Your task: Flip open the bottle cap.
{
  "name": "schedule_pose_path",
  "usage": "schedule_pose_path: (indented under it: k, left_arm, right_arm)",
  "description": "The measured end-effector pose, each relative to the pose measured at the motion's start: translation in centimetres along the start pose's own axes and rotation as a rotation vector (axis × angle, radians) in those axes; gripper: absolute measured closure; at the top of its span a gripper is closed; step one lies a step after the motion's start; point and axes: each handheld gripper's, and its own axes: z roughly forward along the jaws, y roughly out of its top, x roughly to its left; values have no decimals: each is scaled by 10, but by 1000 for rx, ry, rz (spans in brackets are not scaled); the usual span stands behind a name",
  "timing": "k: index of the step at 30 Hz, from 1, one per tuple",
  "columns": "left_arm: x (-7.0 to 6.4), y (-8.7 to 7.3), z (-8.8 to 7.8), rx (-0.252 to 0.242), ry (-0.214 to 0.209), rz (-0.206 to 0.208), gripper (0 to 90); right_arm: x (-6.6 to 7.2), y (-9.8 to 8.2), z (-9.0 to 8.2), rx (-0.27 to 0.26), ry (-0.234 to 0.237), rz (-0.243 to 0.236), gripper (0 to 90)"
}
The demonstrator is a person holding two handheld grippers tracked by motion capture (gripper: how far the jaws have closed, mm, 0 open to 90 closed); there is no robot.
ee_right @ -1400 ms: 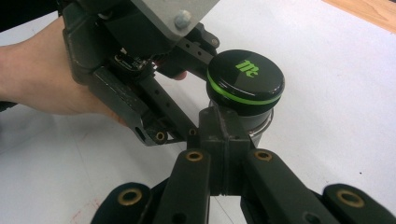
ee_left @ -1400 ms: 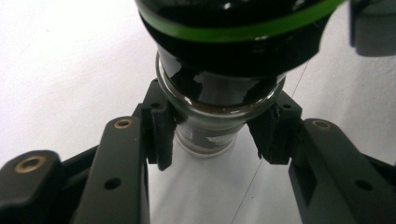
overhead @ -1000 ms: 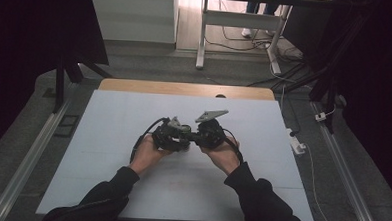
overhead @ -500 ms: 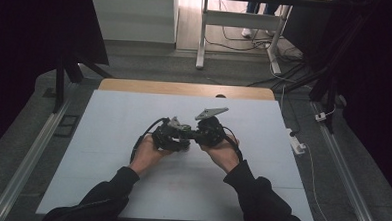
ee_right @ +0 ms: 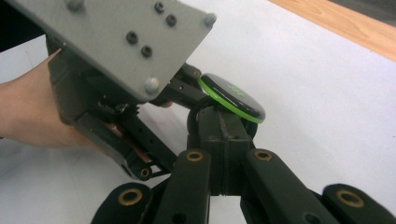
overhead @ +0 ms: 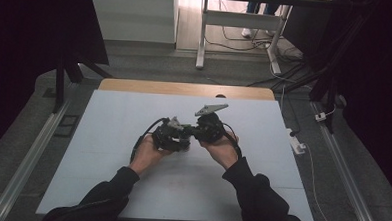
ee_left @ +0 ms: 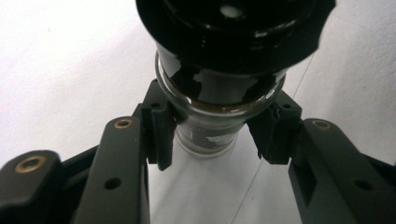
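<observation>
Glass jar (ee_left: 205, 135), small and clear, with a broad glossy black cap (ee_left: 233, 28); held at the centre of the high view, just above the pale surface (overhead: 134, 113), between two hand-held grippers brought nose to nose.

Left gripper (overhead: 170, 134): fingers (ee_left: 161, 135) closed partway and pressed on either side of the jar's neck, directly under the cap.

Right gripper (overhead: 208, 128): fingers (ee_right: 205, 130) drawn together on a dark object at their tips, facing the other gripper's grey plate (ee_right: 126, 42) and the hand (ee_right: 28, 112) that carried it.

Step in hand, as judged: working the cap on the jar, one gripper steadying the glass and the other set at the lid. The next move would call for a firm hold on the neck while the right wrist turns, both tools kept in line so the glass does not slip.

Hard to make out: whether the dark object in the right fingers was the cap itself, and whether the green-rimmed black disc (ee_right: 231, 98) just beyond them belonged to the jar. The jar's lower body lay cut off behind the fingers; its contents could not be read. From above, jar and fingers merged into one dark cluster.
</observation>
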Motion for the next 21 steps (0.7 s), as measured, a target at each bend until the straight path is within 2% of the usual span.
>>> schedule_pose_path:
  k: [12, 16, 21]
  left_arm:
    - [-1, 0, 1, -8, 6, -5, 536]
    - [-1, 0, 1, -7, 3, -3, 536]
    - [-1, -1, 1, -8, 5, -4, 535]
  right_arm:
    - [-13, 14, 6, -28, -28, 23, 896]
    - [-19, 17, 10, -20, -38, 36, 896]
    - [-20, 15, 13, -14, -33, 42, 895]
